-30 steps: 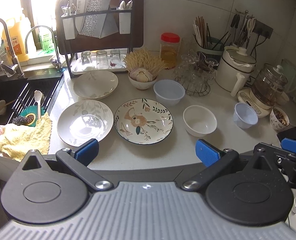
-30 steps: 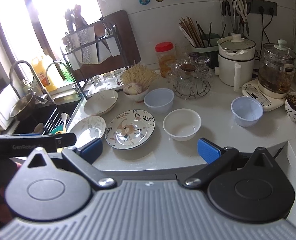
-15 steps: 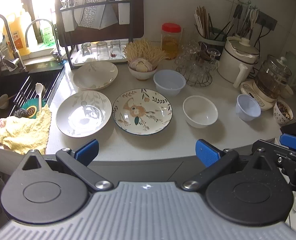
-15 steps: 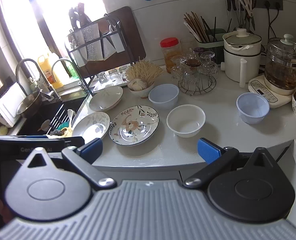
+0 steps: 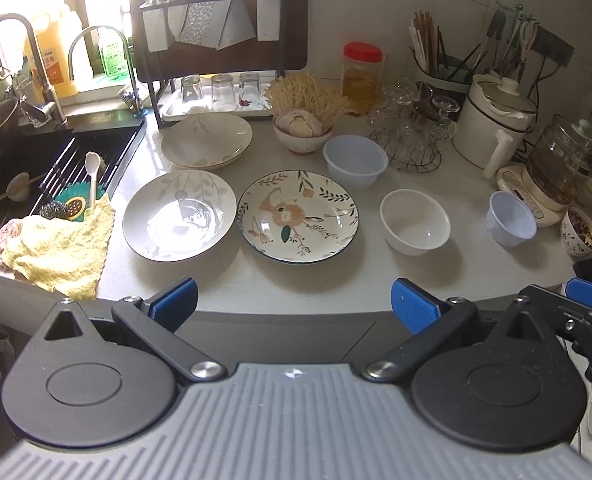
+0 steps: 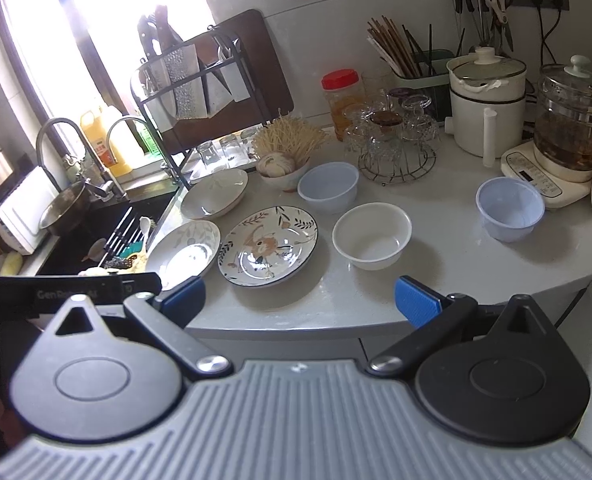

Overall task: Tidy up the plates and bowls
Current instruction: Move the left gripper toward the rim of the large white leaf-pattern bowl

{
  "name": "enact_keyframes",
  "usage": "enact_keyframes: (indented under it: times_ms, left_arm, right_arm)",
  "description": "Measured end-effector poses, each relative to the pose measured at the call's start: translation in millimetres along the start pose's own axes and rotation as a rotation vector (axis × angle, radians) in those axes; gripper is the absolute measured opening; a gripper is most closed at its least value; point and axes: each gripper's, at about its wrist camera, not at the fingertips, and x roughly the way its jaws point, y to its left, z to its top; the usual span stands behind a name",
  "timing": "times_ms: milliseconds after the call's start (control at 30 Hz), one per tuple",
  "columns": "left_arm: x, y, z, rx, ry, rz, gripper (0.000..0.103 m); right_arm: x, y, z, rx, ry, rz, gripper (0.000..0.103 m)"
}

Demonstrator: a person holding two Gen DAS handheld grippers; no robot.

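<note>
Bench [image 5: 375,276]: pale kitchen top, sink far left.
Plates: floral plate [image 5: 298,216] centre, leaf plate [image 5: 179,215] touching its left.
Bowls: white bowl [image 5: 415,222] right of floral plate.
Left tongs [image 5: 294,298]: spread wide, empty, near edge.
Right tongs [image 6: 299,296]: likewise.

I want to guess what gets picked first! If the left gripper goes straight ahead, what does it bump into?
Probably the round flower-patterned plate. The left gripper, jaws open and empty, points over the grey counter's edge toward it, though depth is hard to judge.
</note>
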Motion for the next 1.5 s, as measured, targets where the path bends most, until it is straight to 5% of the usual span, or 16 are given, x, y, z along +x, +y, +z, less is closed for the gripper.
enact_keyframes:
  times_ms: [600,933,1200,1333,1500]
  left_arm:
    - [79,88,35,0.091,0.033,-0.100,0.103]
    - [130,160,48,0.049,0.053,-0.116,0.103]
    - [155,223,63,-0.004,0.025,-0.101,0.103]
    - [169,248,71,-0.012,0.026,-0.119,0.103]
    - [201,266,80,-0.016,0.059,-0.146,0.096]
  right_arm:
    - [66,57,-6,0.101,-0.044,-0.125,0.103]
    - [118,105,7,0.128,0.023,-0.039,0.102]
    - [182,136,12,0.194,0.138,0.055,0.079]
    - [213,144,11,0.236,0.176,0.054,0.076]
    - [251,148,2,0.251,0.220,0.002,0.059]
